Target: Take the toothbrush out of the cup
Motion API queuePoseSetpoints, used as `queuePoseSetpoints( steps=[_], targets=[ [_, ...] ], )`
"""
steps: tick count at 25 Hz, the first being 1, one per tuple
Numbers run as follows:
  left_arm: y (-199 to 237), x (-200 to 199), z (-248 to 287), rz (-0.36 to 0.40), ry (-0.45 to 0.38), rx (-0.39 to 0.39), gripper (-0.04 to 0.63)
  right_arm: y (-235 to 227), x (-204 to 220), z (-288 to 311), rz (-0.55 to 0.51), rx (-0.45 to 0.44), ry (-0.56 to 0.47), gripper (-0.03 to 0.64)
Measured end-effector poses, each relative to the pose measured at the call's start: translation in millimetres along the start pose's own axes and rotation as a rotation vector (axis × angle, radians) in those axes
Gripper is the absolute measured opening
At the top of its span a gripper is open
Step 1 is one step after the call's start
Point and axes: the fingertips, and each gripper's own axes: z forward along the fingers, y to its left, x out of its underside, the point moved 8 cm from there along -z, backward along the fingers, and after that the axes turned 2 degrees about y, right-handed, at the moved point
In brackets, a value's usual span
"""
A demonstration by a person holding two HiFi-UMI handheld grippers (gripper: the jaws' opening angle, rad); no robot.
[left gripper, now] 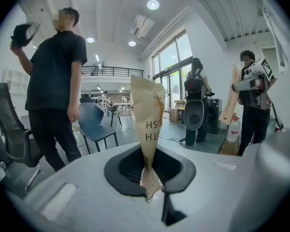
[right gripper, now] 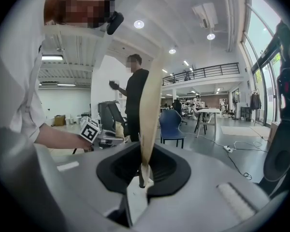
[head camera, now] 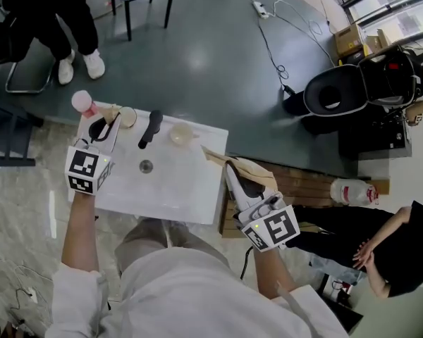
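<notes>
L gripper (left gripper: 152, 180) jaws are clamped on printed paper wrapper (left gripper: 147, 115). R gripper (right gripper: 142, 178) jaws are clamped on long toothbrush packet (right gripper: 150, 105), held beside tabletop (head camera: 183, 189) edge. The cup (head camera: 182, 134) is seen empty, so removal is judged done.

My left gripper (head camera: 104, 128) sits at the frame's left on a bare, outstretched forearm (head camera: 80, 225), its jaws clamped on a printed paper packet (left gripper: 148, 124). My right gripper (head camera: 237, 180), right of centre, points up-left, its jaws pinching a tan paper strip (right gripper: 149, 115).
</notes>
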Motion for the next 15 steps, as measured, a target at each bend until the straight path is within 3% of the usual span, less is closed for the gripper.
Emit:
queuePoseSetpoints(
  steps=[15],
  targets=[
    [-54.4, -82.0, -73.5, 0.052, -0.116, 0.052, 0.025, 1.3, -24.5, 13.3, -0.016, -0.090, -0.088, 0.043]
  ],
)
